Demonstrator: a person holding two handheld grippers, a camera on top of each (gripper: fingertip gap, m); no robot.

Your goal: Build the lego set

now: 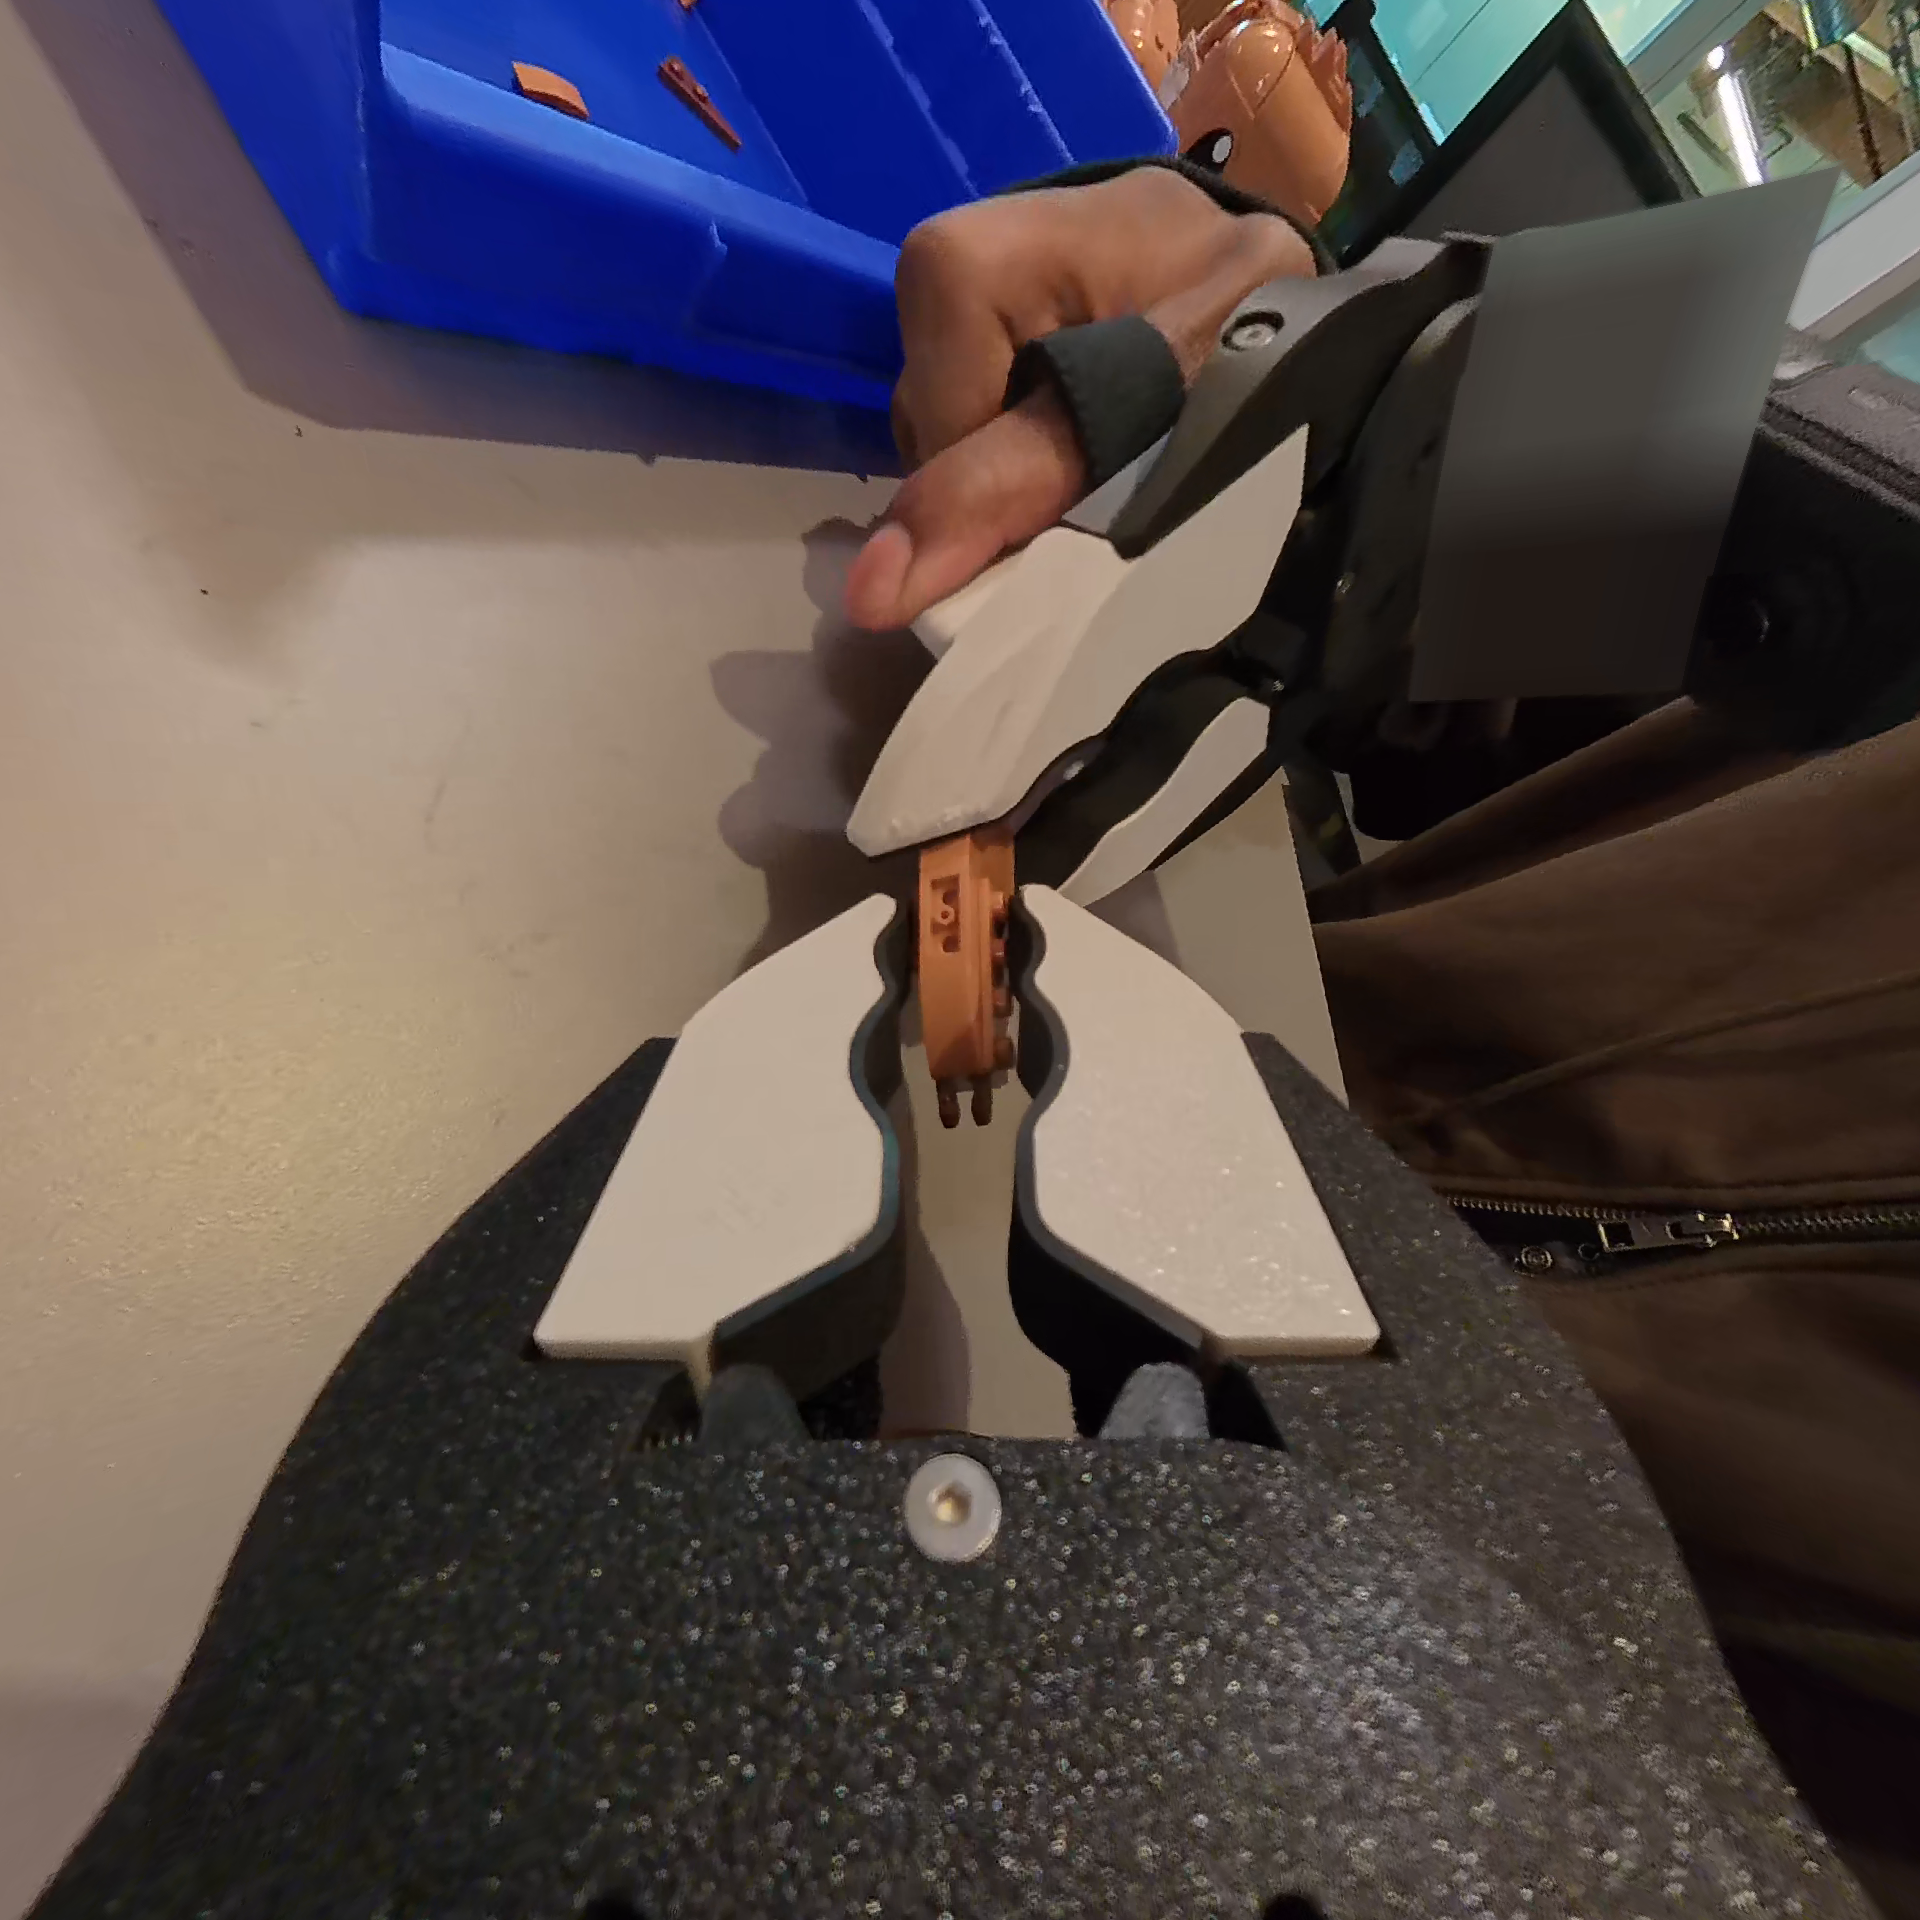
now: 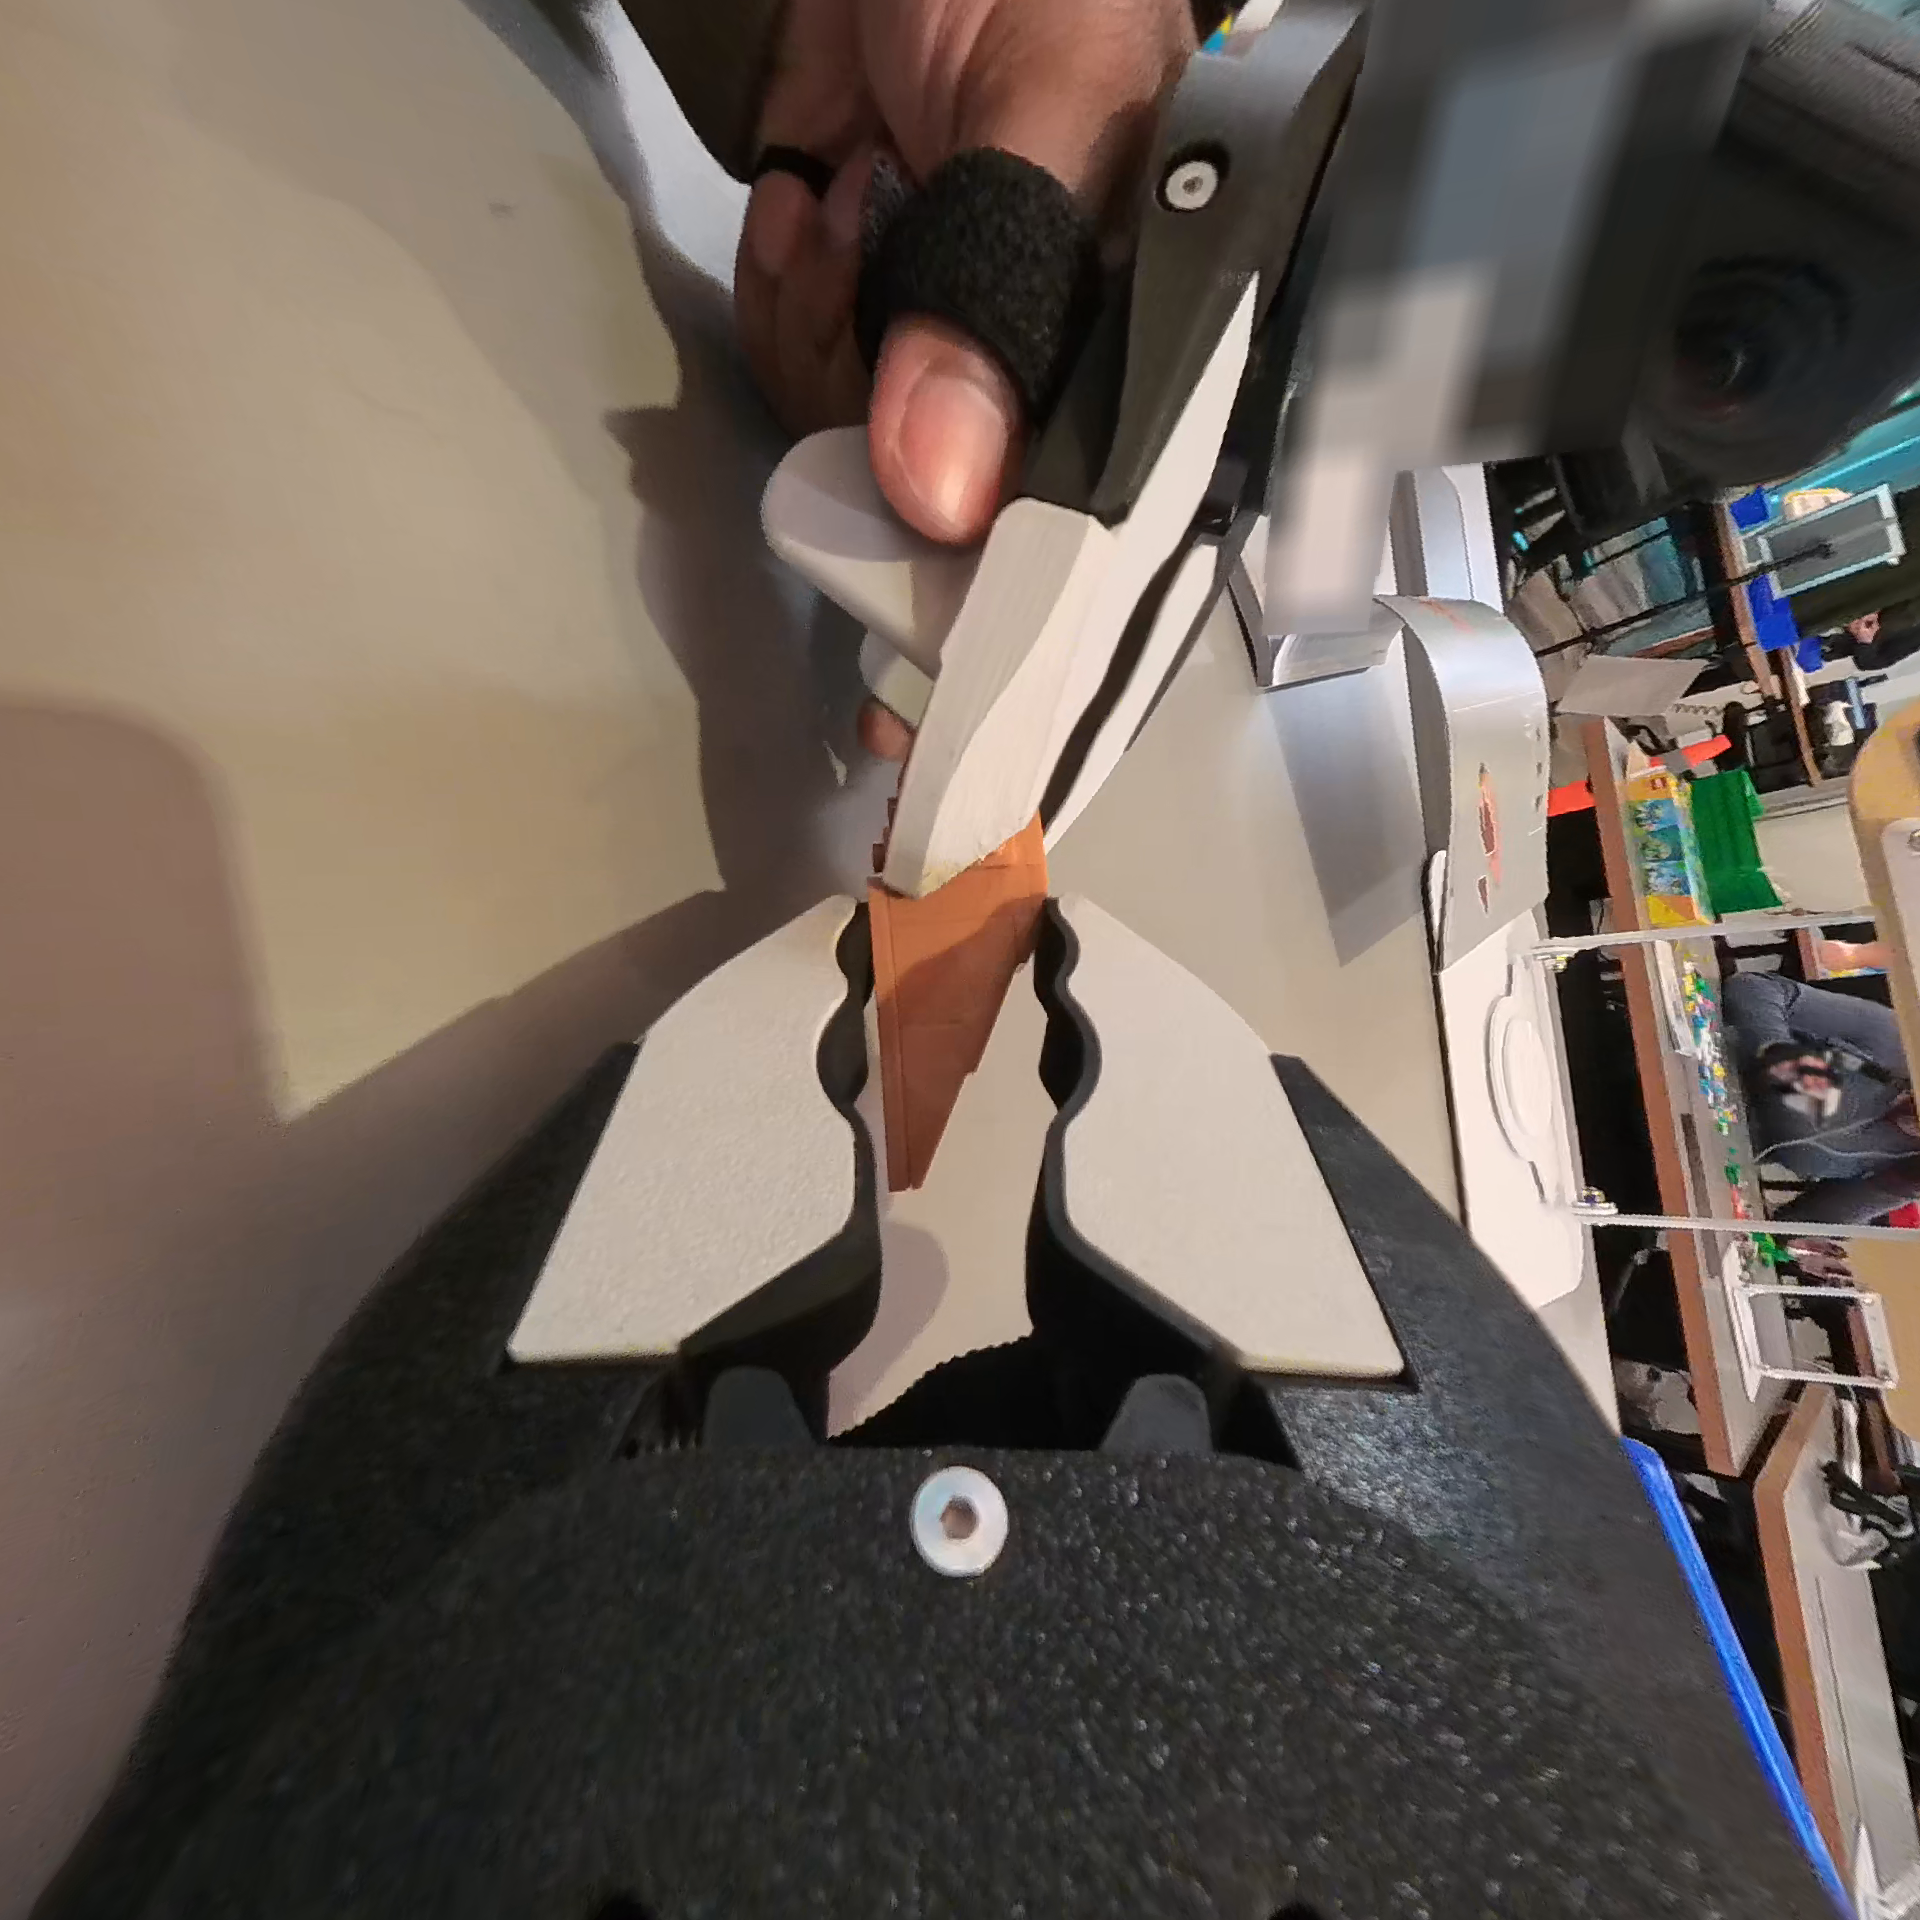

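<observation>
Gripping one orange-brown lego assembly [image 1: 961, 971] from both ends, my left gripper [image 1: 961, 914] and my right gripper [image 2: 945, 914] each had their jaws closed on it, meeting tip to tip above the pale table [image 1: 312, 831]. Seen from the left wrist, the assembly stood on edge between the white fingers [image 1: 748, 1132], its dark studs facing right. Seen from the right wrist, its smooth face showed. My right hand [image 1: 1039, 343] held its gripper's handle. Beyond it, a blue bin [image 1: 582, 208] held small brown pieces [image 1: 551, 85].
</observation>
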